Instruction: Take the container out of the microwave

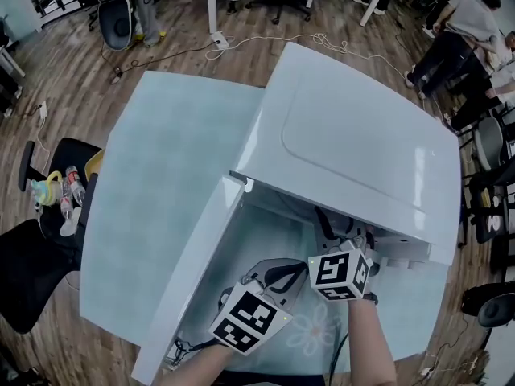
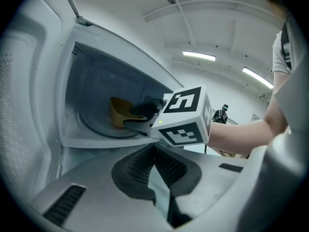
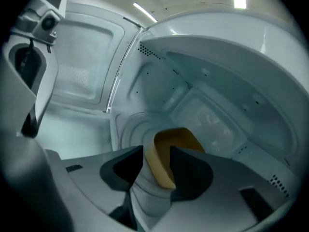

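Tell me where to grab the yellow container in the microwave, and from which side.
I'd grip the yellow container by its near wall, coming in through the open front. It is open-topped and thin-walled, so one pad fits inside, one outside; the right tool straddles that wall.

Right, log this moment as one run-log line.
microwave door open; yellow container inside; right gripper open, straddling container wall; left gripper shut, outside

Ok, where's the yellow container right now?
In the right gripper view the yellow container sits inside the open microwave, on its turntable, with its near wall between the right gripper's open tongs.
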`<state>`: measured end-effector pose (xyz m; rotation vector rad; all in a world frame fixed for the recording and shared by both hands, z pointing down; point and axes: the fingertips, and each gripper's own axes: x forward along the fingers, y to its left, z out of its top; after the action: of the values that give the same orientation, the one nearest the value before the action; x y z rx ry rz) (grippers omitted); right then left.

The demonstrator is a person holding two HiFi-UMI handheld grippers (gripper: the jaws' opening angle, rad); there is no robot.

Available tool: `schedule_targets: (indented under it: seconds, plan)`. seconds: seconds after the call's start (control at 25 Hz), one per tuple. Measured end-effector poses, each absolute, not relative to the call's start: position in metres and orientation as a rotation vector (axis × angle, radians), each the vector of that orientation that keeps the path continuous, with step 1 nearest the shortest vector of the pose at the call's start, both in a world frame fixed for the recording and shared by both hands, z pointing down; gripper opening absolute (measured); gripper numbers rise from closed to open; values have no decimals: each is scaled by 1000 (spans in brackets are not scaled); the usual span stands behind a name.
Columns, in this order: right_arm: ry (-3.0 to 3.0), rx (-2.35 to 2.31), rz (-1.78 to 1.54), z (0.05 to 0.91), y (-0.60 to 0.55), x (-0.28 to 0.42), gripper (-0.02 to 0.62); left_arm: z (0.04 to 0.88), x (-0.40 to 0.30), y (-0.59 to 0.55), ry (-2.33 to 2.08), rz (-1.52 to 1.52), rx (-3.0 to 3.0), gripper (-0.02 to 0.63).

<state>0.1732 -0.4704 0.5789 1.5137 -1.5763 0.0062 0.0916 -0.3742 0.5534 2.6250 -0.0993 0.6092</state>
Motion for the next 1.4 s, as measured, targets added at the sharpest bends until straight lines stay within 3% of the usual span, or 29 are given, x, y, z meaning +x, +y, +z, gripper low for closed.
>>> schedule_targets:
  seconds: [0.32, 0.4, 0.6, 1.4]
  plan:
    - [-1507, 1514, 38, 591, -472, 178, 172, 558, 87, -376, -85, 619, 2599, 14]
    - [-1516, 1548, 65, 588, -471, 180, 106, 558, 85, -375, -79, 623, 2605, 14]
    - [-1533, 1523, 107, 585, -457, 173, 34, 558, 76, -372, -66, 639, 2617, 14]
    - [-1790, 1642, 277, 559, -364, 98, 20, 537, 48, -328, -72, 626, 2674, 14]
